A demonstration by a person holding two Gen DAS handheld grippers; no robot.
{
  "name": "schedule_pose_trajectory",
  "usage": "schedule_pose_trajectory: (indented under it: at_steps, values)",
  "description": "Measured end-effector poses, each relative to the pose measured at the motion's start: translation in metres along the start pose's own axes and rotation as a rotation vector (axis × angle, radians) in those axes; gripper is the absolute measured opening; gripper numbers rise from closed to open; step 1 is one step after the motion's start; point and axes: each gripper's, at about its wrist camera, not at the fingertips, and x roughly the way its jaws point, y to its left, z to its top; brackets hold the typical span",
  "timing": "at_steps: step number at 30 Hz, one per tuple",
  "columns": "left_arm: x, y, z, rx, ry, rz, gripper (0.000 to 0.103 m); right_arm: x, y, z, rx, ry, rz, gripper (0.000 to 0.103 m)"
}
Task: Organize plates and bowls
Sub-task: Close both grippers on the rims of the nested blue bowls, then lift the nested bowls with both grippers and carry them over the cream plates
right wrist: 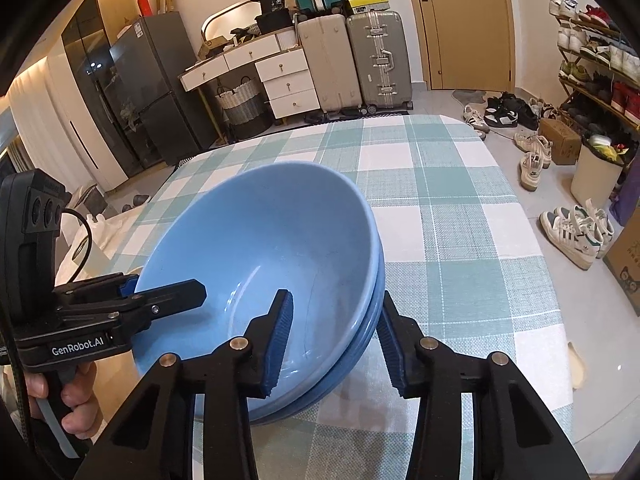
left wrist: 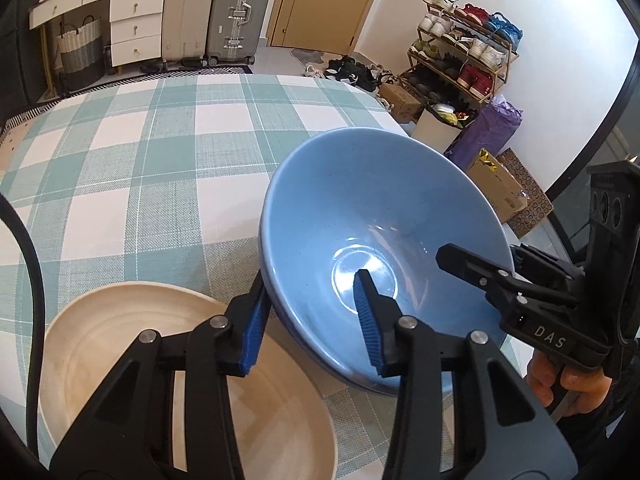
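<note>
Clearly glazed ceramic, the stack of wide blue bowls (left wrist: 384,216): stiff, smooth, slippery under rubber, fairly heavy as a nested pile, likely to chip if knocked or dropped. Sits on the green-and-white checked tabletop (left wrist: 132,152), just beside a round cream ribbed plate (left wrist: 120,344).

Best taken at the rim, from opposite sides at once, one pad inside and one outside the wall. Already so placed: left gripper (left wrist: 312,320) straddling the near-left rim, right gripper (right wrist: 336,336) straddling the opposite rim, blue ribbed fingers (left wrist: 368,312) narrowed around the wall. Pads close against the ceramic, though firm pressure cannot be told; judged as grasping the stack on both sides. Worth lifting level, since nested bowls may slide on each other.

Left wrist view alone shows the cream plate. Right wrist view alone shows the layered rims along the stack's side, proving several bowls, plus a person's hand (right wrist: 76,396) on the left handle.
</note>
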Motion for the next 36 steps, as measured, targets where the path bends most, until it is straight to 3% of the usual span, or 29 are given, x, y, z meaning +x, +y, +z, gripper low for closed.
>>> schedule_pose_trajectory:
  at_steps: [18,36]
  values:
    - [-0.03,-0.007,-0.008,0.022,-0.058,-0.002,0.038,-0.02,0.011,-0.001,-0.033,-0.038,-0.016,0.043]
    - [-0.093,-0.011,-0.022,0.024,-0.139,0.031,0.038,-0.051,0.041,0.003,-0.093,-0.092,0.006,0.043]
